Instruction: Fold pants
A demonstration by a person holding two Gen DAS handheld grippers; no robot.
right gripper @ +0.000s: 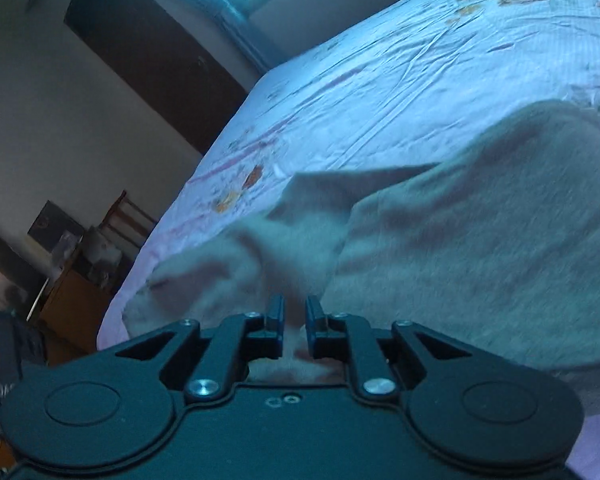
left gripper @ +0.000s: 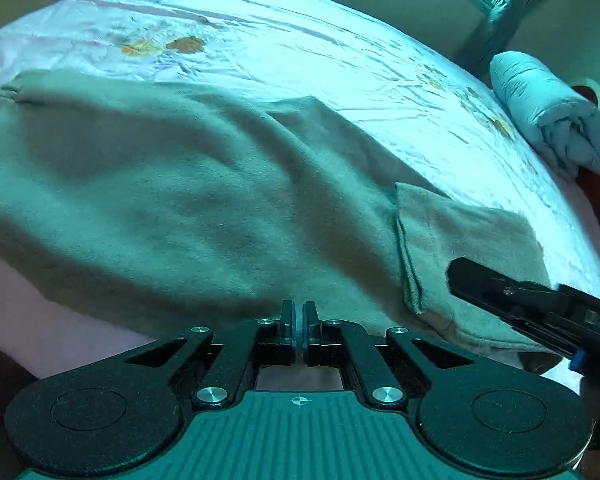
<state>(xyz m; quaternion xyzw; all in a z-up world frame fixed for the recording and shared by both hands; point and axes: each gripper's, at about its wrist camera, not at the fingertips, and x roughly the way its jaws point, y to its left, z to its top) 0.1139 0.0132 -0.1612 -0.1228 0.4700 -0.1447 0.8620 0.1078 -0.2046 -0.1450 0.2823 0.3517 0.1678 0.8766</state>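
The pants (left gripper: pixel 188 200), a soft grey-beige pair, lie spread on the bed's pale flowered sheet (left gripper: pixel 284 52). In the left wrist view they fill the middle of the frame, their long axis running from the upper left, where a bunched hem sits, down to the lower right, where a flap is already turned over on itself.

Both claws sit at the near edge of the cloth. The left gripper (left gripper: pixel 299 322) at bottom centre is clenched, pads together with nothing visible between them, and the fabric lies straight ahead of it. The right gripper (left gripper: pixel 466 280) pokes in from the lower right, right over that turned flap, so it looks the nearer to the folded end.

The right wrist view is blurred. There the right gripper (right gripper: pixel 295 320) has its jaws only a narrow gap apart; cloth lies behind the gap, but I cannot tell whether any is pinched. Only this view shows the dark door (right gripper: pixel 148 52) and wooden furniture (right gripper: pixel 76 288) at left. Only the left view shows the rolled blue quilt (left gripper: pixel 552 112) at the right.
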